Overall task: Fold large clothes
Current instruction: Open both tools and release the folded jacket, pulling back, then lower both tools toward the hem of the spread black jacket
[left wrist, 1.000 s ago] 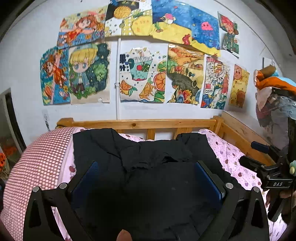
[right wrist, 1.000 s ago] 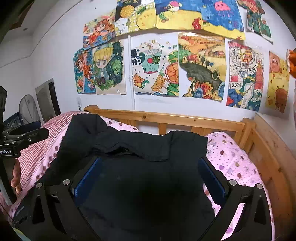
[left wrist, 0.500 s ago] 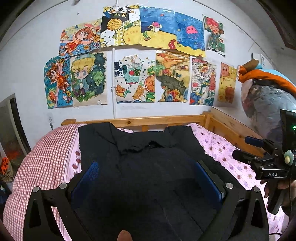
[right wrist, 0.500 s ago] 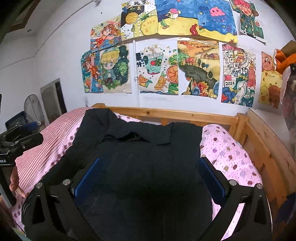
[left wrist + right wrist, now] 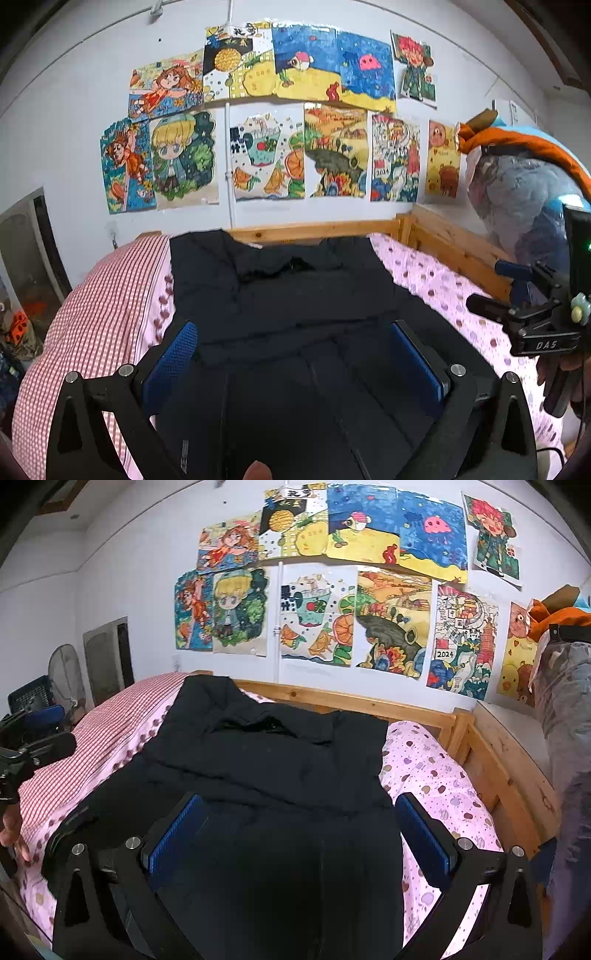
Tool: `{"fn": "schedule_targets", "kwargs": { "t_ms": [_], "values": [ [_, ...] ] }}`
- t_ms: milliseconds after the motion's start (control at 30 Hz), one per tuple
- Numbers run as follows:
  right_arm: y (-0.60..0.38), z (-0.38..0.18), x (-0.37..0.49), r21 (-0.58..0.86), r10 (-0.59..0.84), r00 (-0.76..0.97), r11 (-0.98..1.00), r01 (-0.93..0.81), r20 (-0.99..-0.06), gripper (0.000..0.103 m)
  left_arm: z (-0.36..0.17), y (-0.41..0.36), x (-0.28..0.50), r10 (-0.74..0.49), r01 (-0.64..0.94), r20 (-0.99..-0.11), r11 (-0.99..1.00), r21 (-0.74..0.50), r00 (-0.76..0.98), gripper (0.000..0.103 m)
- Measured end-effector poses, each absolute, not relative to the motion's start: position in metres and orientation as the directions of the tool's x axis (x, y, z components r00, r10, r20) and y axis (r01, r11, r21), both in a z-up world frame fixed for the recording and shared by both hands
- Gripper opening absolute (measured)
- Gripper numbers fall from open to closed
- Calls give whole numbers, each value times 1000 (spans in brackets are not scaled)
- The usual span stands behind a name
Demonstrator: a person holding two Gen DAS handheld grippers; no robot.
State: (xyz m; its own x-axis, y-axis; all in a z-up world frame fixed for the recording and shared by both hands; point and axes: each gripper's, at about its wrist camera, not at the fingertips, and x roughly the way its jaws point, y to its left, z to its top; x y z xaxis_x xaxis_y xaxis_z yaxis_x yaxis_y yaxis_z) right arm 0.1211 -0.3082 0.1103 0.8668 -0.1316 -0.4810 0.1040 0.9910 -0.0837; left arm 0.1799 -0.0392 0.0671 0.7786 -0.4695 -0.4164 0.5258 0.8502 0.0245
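A large black jacket (image 5: pixel 295 295) lies spread on the bed, collar toward the headboard; it also shows in the right wrist view (image 5: pixel 280 782). My left gripper (image 5: pixel 295 354) is open and empty, held above the jacket's lower half. My right gripper (image 5: pixel 295 830) is open and empty, also above the lower half. The right gripper shows at the right edge of the left wrist view (image 5: pixel 532 325). The left gripper shows at the left edge of the right wrist view (image 5: pixel 33 753).
The bed has a pink dotted sheet (image 5: pixel 436 786), a red checked cover (image 5: pixel 96 310) on the left and a wooden frame (image 5: pixel 498 775). Drawings cover the wall (image 5: pixel 280 122). Bagged bedding (image 5: pixel 524 199) hangs at the right. A fan (image 5: pixel 66 675) stands far left.
Both grippers have pulled back and up from the jacket, so more of the bed and wall shows. The jacket lies as before. Both stay open.
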Motion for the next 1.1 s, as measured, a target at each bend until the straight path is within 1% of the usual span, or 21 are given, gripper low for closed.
{"fn": "schedule_targets", "kwargs": {
  "t_ms": [200, 367, 500, 700, 867, 1100],
  "values": [
    [-295, 104, 102, -109, -132, 865, 990, 90, -484, 101, 49, -31, 164, -438, 511, -449, 858, 49, 779, 103],
    [-291, 93, 85, -108, -118, 858, 991, 74, -500, 101, 34, -17, 158, -382, 447, -486, 894, 21, 786, 103],
    [-291, 86, 76, -102, -117, 852, 992, 76, -510, 101, 19, -8, 158, -333, 404, -505, 914, 34, 797, 103],
    [-293, 80, 69, -86, -118, 852, 993, 86, -511, 101, 8, 4, 155, -309, 388, -525, 921, 44, 793, 103],
    [-292, 67, 58, -84, -105, 848, 994, 71, -520, 101, -1, 12, 152, -285, 390, -566, 918, 71, 774, 103],
    [-289, 41, 45, -71, -95, 826, 995, 66, -555, 101, -10, 21, 151, -271, 379, -581, 923, 70, 768, 103]
  ]
}}
